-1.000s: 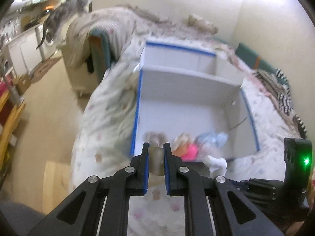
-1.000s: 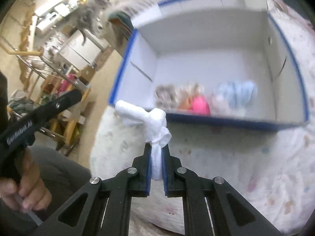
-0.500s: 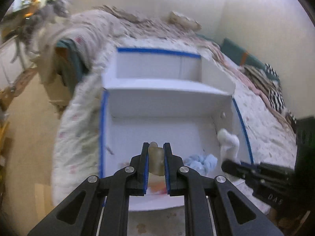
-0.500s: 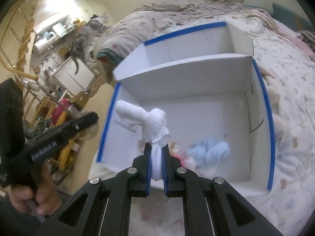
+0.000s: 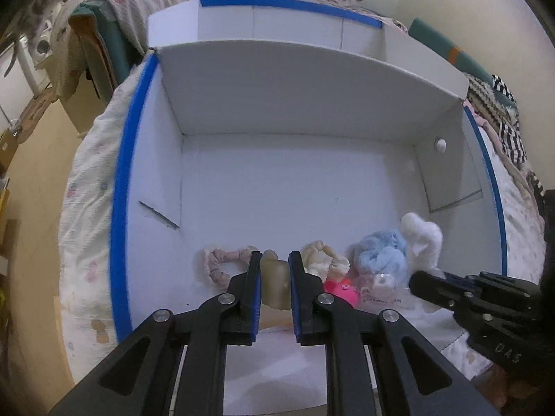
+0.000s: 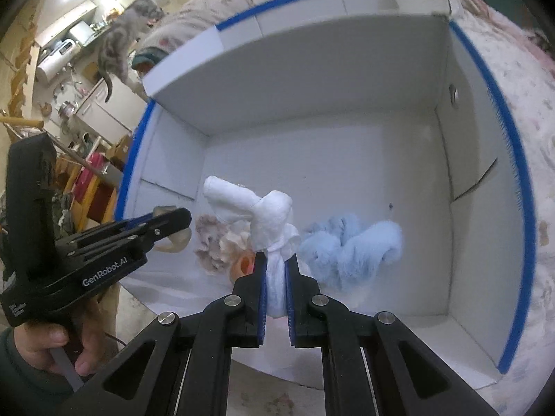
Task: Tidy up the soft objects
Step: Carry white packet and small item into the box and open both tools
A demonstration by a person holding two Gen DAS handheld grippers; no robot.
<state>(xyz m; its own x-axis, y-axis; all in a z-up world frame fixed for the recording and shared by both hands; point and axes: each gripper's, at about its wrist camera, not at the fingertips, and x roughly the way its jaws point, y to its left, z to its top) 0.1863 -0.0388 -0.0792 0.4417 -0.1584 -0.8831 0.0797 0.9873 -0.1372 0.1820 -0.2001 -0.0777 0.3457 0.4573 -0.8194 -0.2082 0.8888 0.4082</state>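
Note:
My left gripper [image 5: 274, 263] is shut on a beige soft piece [image 5: 274, 282] and holds it over the near floor of a white box with blue-taped rims [image 5: 118, 208]. My right gripper [image 6: 275, 263] is shut on a knotted white cloth toy [image 6: 263, 211], also over the box [image 6: 513, 187]. On the box floor lie a pale pink scrunchie [image 5: 222, 263], a cream scrunchie [image 5: 322, 260], a pink ball [image 5: 341, 289] and a fluffy light blue scrunchie [image 5: 381, 256]. The blue scrunchie shows in the right wrist view [image 6: 350, 246], just right of my fingers.
The box rests on a bed with a floral quilt [image 5: 90, 187]. A second box section [image 5: 277, 24] stands behind the first. A grey cat [image 6: 121, 41] stands on furniture at the far left. Striped fabric [image 5: 506, 118] lies at the bed's right.
Both grippers have moved forward and down from outside the near edge to over the box floor, each still holding its item. The box now fills both views.

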